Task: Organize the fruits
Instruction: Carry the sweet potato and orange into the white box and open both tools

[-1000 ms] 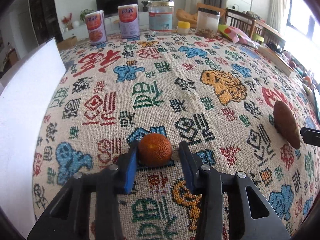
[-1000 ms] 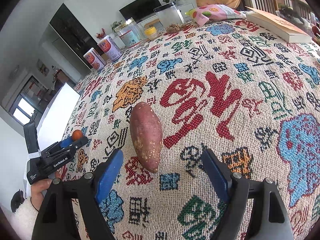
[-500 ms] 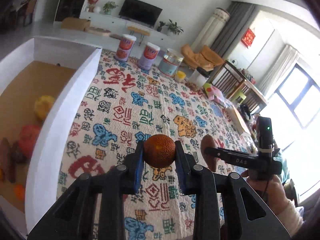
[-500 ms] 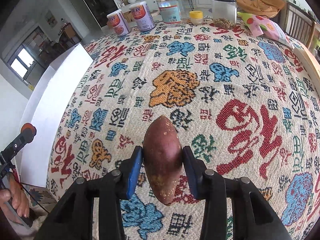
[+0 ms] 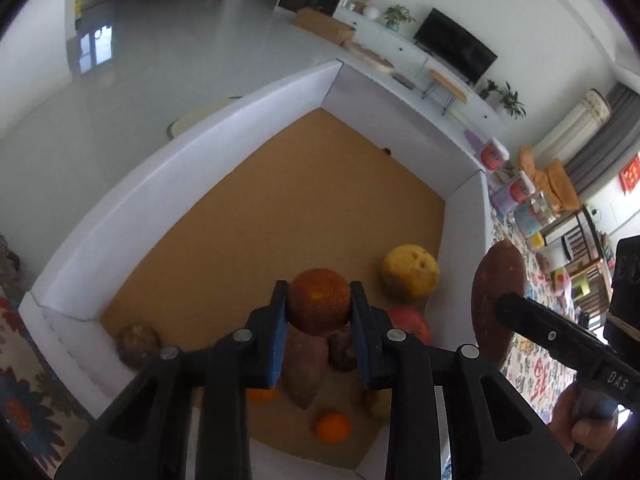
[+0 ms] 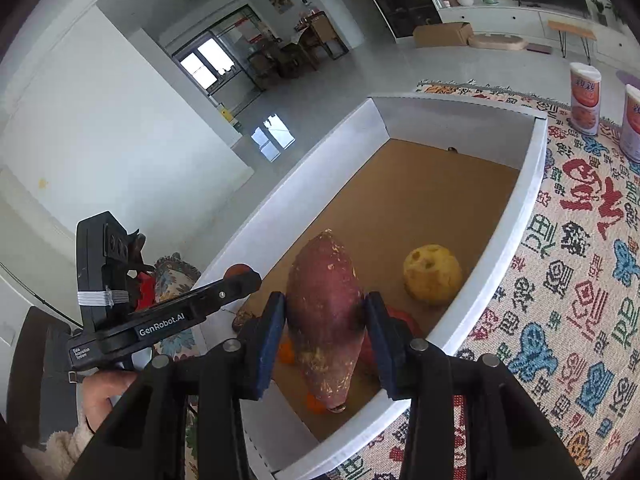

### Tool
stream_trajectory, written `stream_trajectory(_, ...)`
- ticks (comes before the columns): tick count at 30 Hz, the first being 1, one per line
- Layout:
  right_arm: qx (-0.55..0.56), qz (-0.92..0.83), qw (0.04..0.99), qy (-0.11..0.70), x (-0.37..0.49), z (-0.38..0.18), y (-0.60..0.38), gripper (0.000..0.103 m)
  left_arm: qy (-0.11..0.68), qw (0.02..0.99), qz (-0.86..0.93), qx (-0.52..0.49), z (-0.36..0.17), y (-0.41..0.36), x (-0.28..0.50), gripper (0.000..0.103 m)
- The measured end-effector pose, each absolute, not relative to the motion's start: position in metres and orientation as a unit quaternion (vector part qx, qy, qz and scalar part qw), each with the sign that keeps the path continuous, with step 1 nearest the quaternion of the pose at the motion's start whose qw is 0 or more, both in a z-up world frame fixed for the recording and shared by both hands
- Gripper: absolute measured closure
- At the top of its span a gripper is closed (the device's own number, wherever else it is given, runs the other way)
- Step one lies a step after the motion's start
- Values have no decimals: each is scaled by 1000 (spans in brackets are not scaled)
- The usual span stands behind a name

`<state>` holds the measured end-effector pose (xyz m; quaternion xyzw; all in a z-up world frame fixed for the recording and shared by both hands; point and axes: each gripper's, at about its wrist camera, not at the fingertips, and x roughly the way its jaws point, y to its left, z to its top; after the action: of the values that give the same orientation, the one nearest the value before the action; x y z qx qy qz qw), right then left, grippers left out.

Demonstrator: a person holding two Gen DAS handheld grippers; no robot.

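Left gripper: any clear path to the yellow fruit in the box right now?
Probably not as is. The left gripper is shut on the orange, so its jaws are full. The way itself looks open: the yellow fruit sits uncovered on the box floor, just ahead and to the right.

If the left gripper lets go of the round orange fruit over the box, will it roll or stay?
The round orange fruit is near-spherical, so it would probably roll on the white box's flat brown floor. Produce lies heaped just beneath the left gripper, which might stop it soon. Its pebbled skin likely resists slipping.
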<state>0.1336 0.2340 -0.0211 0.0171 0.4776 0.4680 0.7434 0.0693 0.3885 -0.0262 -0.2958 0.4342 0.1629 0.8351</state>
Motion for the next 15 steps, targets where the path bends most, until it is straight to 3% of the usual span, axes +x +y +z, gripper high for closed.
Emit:
stream_trajectory(5,-24,438,742,507,143,-63,290,62,451,822,182,-297,-51,398,68,73)
stream_trajectory(7,-33,429,744,510,146,-73,300,61,451,826,188,-282,-52,395,67,67)
stream_trajectory(9,-19,428,752,501,148,-75,300,59,448,833,192,-261,-47,387,66,45)
stream_trajectory(13,-3,423,774,472,145,-55,280,44,418,861,228,-177,-24,364,54,20)
stream_trajectory(14,-11,420,783,458,142,-46,275,34,409,867,241,-148,-18,355,53,9)
stream_trajectory(15,-20,416,793,445,137,-37,269,20,398,873,253,-122,-11,345,50,4)
